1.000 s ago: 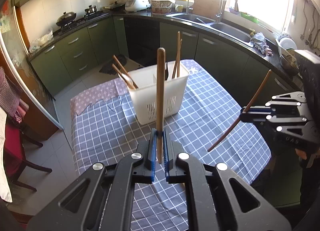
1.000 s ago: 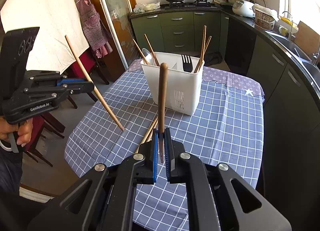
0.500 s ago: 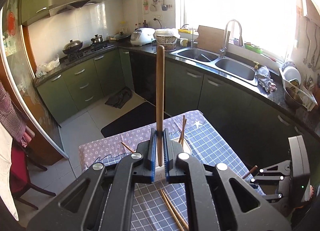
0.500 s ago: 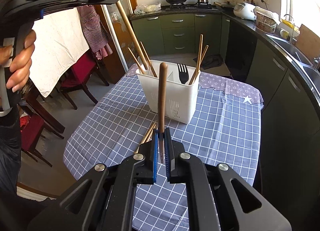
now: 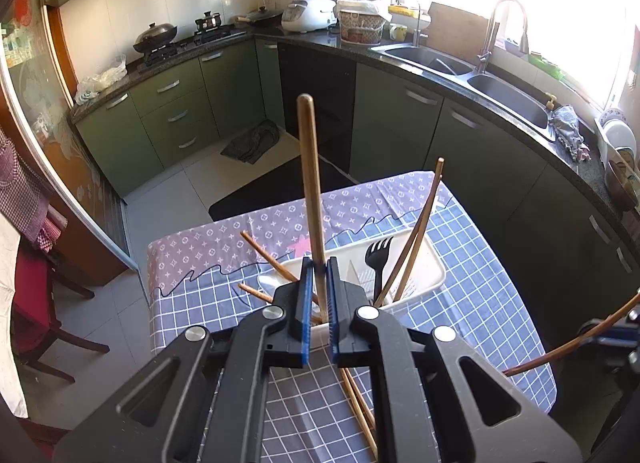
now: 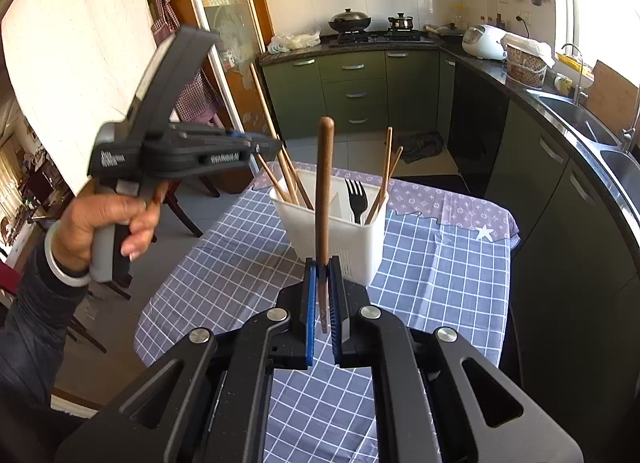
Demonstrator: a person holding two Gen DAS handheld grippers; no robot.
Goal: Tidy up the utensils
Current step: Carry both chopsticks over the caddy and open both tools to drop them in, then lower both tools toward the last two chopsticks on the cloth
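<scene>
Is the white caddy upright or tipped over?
Upright: the caddy stands on the tablecloth, fork and chopsticks sticking up.

Left hand-held gripper (image 5: 318, 305) clamps chopstick (image 5: 311, 179) above white caddy (image 5: 430, 269).

Left wrist view: mounted behind the left gripper (image 5: 318, 307), high over the table (image 5: 480, 279), facing steeply down and outward to the kitchen's sink counter (image 5: 460, 63); the white caddy (image 5: 424, 275) lies just beyond the fingertips. Right wrist view: mounted behind the right gripper (image 6: 322, 299), lower, facing along the table (image 6: 440, 263) toward the stove wall (image 6: 372, 35); the caddy (image 6: 340, 239) is near. Both views share caddy, checked cloth, stove and rice cooker; the right view also shows the left gripper (image 6: 276, 145) from the side.
</scene>
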